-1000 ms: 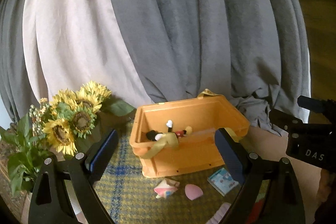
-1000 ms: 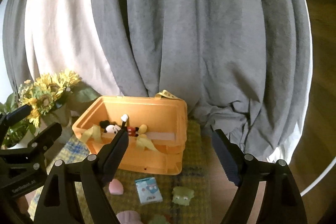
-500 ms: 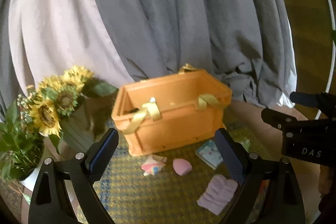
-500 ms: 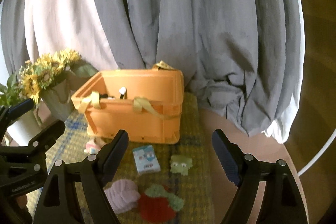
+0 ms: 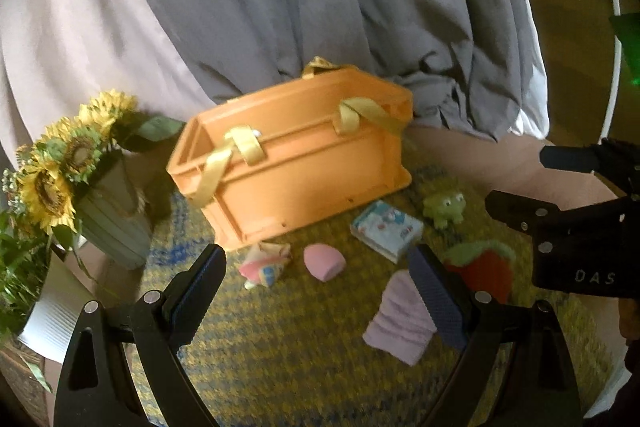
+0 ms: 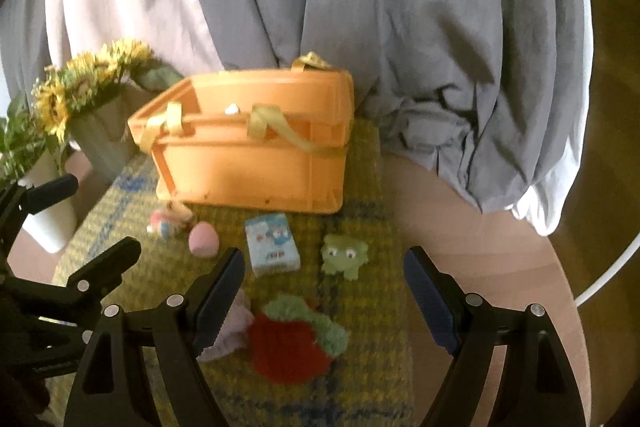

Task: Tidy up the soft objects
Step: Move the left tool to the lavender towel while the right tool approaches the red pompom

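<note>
Right wrist view: right claw (image 6: 324, 291) apart, empty, above strawberry plush (image 6: 292, 347); sunflowers (image 6: 84, 83) far-left.

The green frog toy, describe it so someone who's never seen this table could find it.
Start at the orange basket on the yellow checked mat. In front of its right corner sits the frog toy, right of the blue-and-white packet. It alone is green with two round eyes.

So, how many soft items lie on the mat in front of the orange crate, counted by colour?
Pink: 2, the rounded piece and the small toy
Green: 1, the frog
Red with green: 1, strawberry
Lilac: 1, knit piece
Light blue: 1, packet
Total: 6
</note>
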### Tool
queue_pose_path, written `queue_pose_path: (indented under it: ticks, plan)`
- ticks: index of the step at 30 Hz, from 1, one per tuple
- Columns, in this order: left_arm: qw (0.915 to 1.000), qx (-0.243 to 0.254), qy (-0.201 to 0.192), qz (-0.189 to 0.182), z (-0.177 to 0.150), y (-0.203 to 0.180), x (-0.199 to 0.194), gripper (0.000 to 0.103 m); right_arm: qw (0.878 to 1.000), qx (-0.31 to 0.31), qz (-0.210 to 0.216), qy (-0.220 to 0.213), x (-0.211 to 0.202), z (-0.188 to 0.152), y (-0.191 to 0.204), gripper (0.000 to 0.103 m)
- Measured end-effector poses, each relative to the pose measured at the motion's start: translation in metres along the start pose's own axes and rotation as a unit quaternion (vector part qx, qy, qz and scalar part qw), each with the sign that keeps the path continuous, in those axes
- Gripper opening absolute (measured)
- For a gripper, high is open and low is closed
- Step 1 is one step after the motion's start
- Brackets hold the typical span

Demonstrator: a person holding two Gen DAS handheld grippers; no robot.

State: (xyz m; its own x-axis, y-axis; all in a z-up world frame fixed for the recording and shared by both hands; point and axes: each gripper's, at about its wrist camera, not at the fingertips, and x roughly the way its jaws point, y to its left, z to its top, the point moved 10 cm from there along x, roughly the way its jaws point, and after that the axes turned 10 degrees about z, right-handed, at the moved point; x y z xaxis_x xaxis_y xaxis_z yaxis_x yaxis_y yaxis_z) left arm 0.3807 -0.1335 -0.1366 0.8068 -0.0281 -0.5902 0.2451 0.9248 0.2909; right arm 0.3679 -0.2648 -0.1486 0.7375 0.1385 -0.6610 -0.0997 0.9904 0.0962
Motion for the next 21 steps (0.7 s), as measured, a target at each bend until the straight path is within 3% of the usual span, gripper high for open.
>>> queue_pose_path:
  ticks: [21]
  plan:
    - [0.9935, 0.055, 0.072, -0.069, -0.051, -0.044, 0.020, 0.094, 0.996, 0.006, 0.039, 0.082, 0.038, -0.056, 0.001, 0.082]
